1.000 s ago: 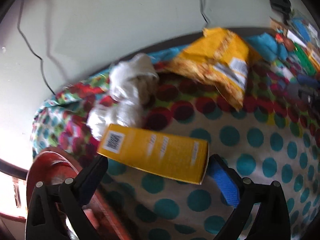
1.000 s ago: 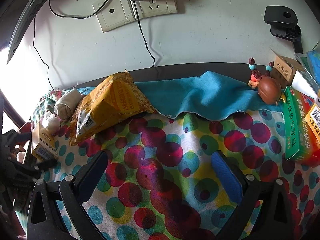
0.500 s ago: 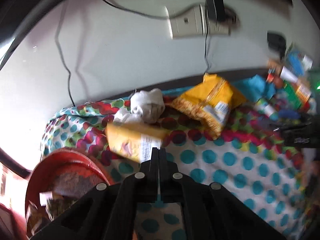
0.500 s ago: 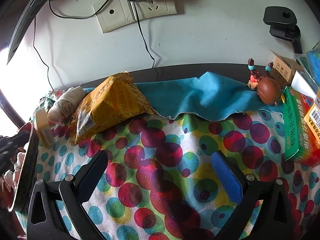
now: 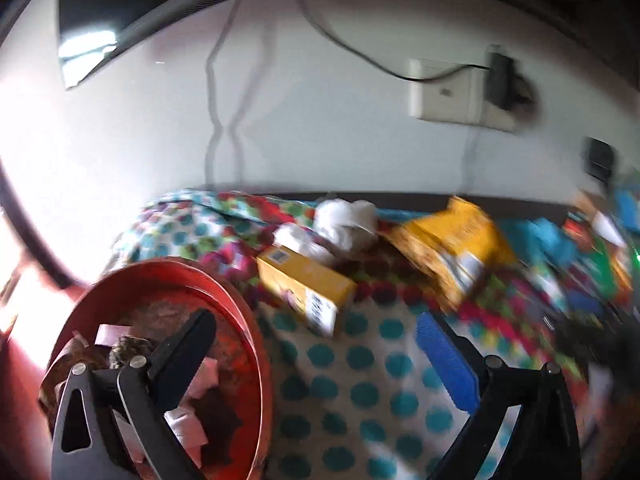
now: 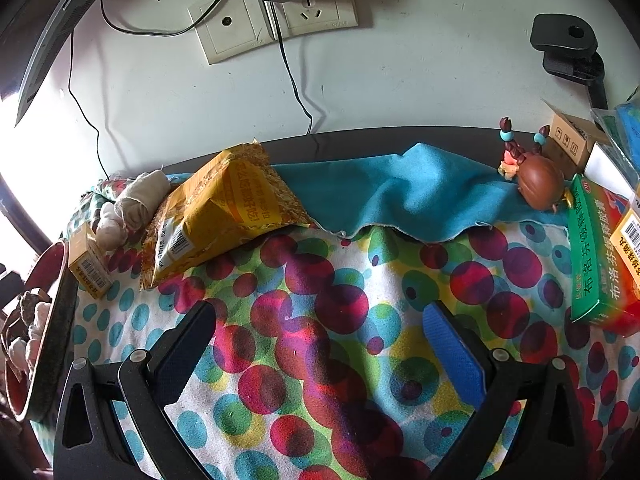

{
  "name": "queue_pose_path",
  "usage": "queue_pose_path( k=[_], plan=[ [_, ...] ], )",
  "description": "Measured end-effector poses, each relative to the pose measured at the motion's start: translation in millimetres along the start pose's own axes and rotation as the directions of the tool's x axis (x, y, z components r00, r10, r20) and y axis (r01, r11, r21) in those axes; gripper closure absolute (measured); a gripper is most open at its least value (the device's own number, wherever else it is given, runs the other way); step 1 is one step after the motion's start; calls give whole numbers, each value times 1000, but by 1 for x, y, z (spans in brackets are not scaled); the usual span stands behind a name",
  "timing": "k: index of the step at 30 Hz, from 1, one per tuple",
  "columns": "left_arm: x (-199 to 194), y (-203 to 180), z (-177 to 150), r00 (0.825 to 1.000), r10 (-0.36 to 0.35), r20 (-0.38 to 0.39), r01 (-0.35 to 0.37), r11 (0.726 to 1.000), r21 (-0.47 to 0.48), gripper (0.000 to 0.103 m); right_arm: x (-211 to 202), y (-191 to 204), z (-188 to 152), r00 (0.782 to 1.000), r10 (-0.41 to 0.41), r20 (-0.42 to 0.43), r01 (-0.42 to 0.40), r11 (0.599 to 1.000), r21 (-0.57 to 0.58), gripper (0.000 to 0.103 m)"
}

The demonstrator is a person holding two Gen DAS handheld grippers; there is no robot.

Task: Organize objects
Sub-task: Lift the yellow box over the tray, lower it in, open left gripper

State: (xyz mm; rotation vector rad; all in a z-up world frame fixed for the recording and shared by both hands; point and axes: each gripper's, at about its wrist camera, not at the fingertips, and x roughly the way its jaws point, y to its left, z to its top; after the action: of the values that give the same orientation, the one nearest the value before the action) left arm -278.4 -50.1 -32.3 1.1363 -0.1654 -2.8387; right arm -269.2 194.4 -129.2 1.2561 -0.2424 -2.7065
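Note:
A yellow box (image 5: 306, 292) lies on the dotted cloth (image 5: 360, 380), just beyond my left gripper (image 5: 314, 340). That gripper's jaws are opening, stand wide, and have nothing between them. Its left finger hangs over a red bowl (image 5: 168, 276) that holds scraps. My right gripper (image 6: 318, 312) hovers open and empty over the middle of the cloth (image 6: 304, 344). From that side the yellow box (image 6: 88, 264) stands at the far left by the bowl's dark rim (image 6: 54, 320). A yellow snack bag (image 6: 224, 216) and a rolled white cloth (image 6: 140, 196) lie behind it.
A blue cloth (image 6: 400, 192) lies along the back edge. A brown-haired figurine (image 6: 536, 184), a green box (image 6: 592, 248) and more cartons crowd the right side. Wall sockets (image 6: 276, 12) with cables hang above. The left view is blurred.
The left jaws shut on nothing, then opened wide again. The left gripper rose and rolled, so bowl and wall show more. The yellow box shifted slightly. The right gripper stayed still.

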Motion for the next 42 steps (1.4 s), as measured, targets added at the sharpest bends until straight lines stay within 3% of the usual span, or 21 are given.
queue_pose_path(
  k=[2, 4, 6, 10, 15, 16, 17, 18, 19, 21, 26, 30, 36, 42],
  plan=[
    [19, -16, 7, 993, 113, -29, -115, 991, -64, 0, -1, -1, 0, 1000, 6, 3, -6, 1000, 2, 0],
    [43, -30, 11, 985, 156, -70, -163, 979, -123, 0, -1, -1, 0, 1000, 14, 8, -14, 1000, 3, 0],
    [62, -43, 14, 969, 232, -89, -242, 963, -119, 0, -2, -1, -1, 1000, 22, 12, -22, 1000, 3, 0],
    [95, -62, 17, 954, 274, -122, -288, 950, -119, 0, -4, -1, -1, 999, 35, 21, -35, 999, 4, 0],
    [114, -52, 12, 934, 323, -152, -343, 929, -138, 1, -3, 2, -1, 999, 49, 19, -49, 999, 0, 0],
    [117, -47, 11, 935, 319, -157, -342, 927, -154, 3, -3, 2, -2, 999, 43, 17, -43, 999, -1, 0],
    [119, -44, 10, 938, 305, -166, -332, 928, -168, 17, -3, 3, -2, 999, 44, 16, -44, 999, -2, 0],
    [121, -41, 9, 939, 295, -180, -325, 930, -173, 46, -2, 3, -1, 999, 45, 17, -45, 999, -2, 0],
    [123, -40, 8, 933, 305, -190, -336, 928, -162, 59, -2, 4, -1, 999, 45, 18, -45, 999, -2, 0],
    [121, -35, 7, 946, 265, -188, -298, 938, -179, 63, -2, 4, -1, 999, 45, 19, -45, 999, 0, 0],
    [92, -34, 7, 958, 269, -102, -283, 945, -166, 74, 3, 5, 1, 1000, 28, 6, -28, 1000, 3, 0],
    [69, -27, 6, 968, 244, -64, -252, 953, -171, 74, 4, 7, 1, 1000, 9, 3, -9, 1000, 2, 0],
    [34, -7, 0, 973, 231, -13, -230, 956, -184, 74, 9, 10, 2, 1000, -15, -13, 15, 1000, -11, 0],
    [4, 34, -1, 965, 261, 11, -253, 942, -222, 74, 13, 12, 1, 999, -35, -30, 35, 999, -21, 0]
  ],
)
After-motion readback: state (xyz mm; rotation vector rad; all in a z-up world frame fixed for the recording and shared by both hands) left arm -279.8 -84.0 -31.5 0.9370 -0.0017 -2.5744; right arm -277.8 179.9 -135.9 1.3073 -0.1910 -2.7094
